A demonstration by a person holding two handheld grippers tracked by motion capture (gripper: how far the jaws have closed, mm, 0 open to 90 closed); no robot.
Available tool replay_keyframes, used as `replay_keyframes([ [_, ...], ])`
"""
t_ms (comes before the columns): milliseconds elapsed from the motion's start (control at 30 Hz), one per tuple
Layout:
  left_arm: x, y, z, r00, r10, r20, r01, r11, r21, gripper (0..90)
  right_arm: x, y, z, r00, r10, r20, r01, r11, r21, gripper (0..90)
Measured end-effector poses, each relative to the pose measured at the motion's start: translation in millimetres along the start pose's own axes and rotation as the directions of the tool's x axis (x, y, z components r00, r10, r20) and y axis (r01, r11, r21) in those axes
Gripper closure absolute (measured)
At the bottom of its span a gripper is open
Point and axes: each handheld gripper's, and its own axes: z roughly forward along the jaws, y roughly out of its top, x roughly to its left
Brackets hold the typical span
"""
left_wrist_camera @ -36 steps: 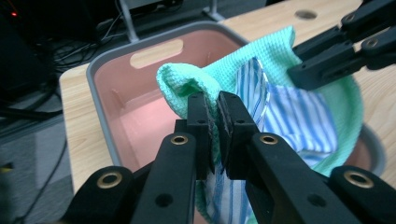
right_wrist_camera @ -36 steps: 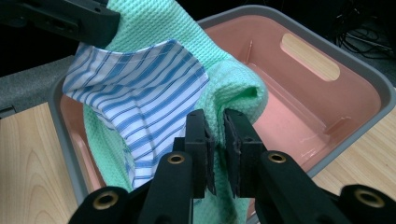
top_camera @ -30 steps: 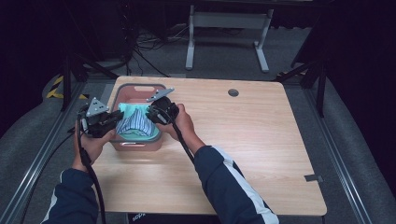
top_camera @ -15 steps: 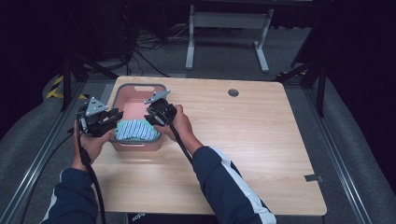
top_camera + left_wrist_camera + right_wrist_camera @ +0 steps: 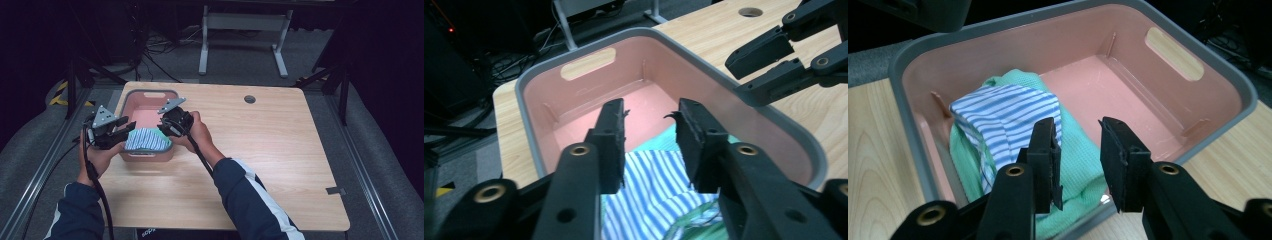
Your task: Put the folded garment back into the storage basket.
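A pink bin with a grey rim [image 5: 150, 92] stands on the left part of the wooden table. In its near end lies a folded blue-and-white striped cloth [image 5: 146, 140] on top of a green cloth [image 5: 1078, 155]. My left gripper [image 5: 127, 131] hovers at the bin's near left corner. Its jaws have just been opening and stand apart above the striped cloth [image 5: 659, 185] with nothing between them. My right gripper [image 5: 162, 129] is at the bin's right rim. Its jaws have also just been opening, and they are clear of the striped cloth [image 5: 1003, 115].
The far half of the bin floor [image 5: 644, 100] is bare, and a handle slot [image 5: 589, 62] is cut in the far wall. A round cable hole [image 5: 249, 99] sits in the tabletop. Bare wood [image 5: 280, 160] stretches to the right. Dark floor with cables and stands surrounds the table.
A second ago both grippers held the striped cloth up over the bin. It has since dropped into the bin's near end, and both pairs of jaws have parted from it.
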Motion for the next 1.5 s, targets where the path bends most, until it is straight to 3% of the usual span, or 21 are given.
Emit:
replay_keyframes([
  [200, -12.2, 2.5, -3.1, 0.9998, -0.001, 0.019, 0.002, 0.9999, -0.012, 59.1, -1.9, -3.0, -19.3, 0.9994, -0.031, 0.015, 0.031, 1.0, 0.001, 66.0],
  [233, -15.7, 3.6, -3.3, 0.9996, 0.017, 0.024, -0.017, 0.9998, -0.013, 59.1, -2.4, -3.7, -21.6, 0.9992, -0.037, 0.018, 0.037, 0.999, 0.001, 65.6],
  [667, -56.1, 8.4, 3.4, 0.9949, 0.076, 0.067, -0.075, 0.9971, -0.014, 53.1, -9.7, -21.2, -52.2, 0.9977, -0.057, 0.037, 0.056, 0.998, 0.015, 62.3],
  [867, -72.2, 10.1, 4.7, 0.9931, 0.072, 0.092, -0.069, 0.9972, -0.028, 49.7, -11.0, -30.3, -61.3, 0.9956, -0.075, 0.057, 0.072, 0.996, 0.045, 60.7],
  [900, -77.8, 11.5, 4.8, 0.9904, 0.09, 0.104, -0.087, 0.9956, -0.033, 49.7, -12.6, -34.7, -66.9, 0.9952, -0.08, 0.057, 0.077, 0.996, 0.052, 59.6],
  [1000, -84.4, 11.9, 5.9, 0.9883, 0.094, 0.121, -0.09, 0.9953, -0.036, 49.5, -13.1, -39.3, -71.3, 0.9942, -0.087, 0.063, 0.083, 0.995, 0.057, 59.0],
  [1300, -111.6, 7.8, 16.2, 0.9729, 0.162, 0.165, -0.164, 0.9864, -0.002, 48.5, -15.0, -62.2, -92.3, 0.9915, -0.103, 0.08, 0.097, 0.992, 0.078, 55.2],
  [1433, -124.7, 3.9, 19.4, 0.9635, 0.191, 0.187, -0.196, 0.9806, 0.006, 47.6, -16.6, -76.4, -102.6, 0.9904, -0.112, 0.082, 0.104, 0.99, 0.092, 52.8],
  [1500, -131.1, 1.7, 19.6, 0.955, 0.222, 0.196, -0.229, 0.9734, 0.012, 47.1, -17.6, -82.8, -107.7, 0.9903, -0.112, 0.082, 0.104, 0.99, 0.096, 51.9],
])
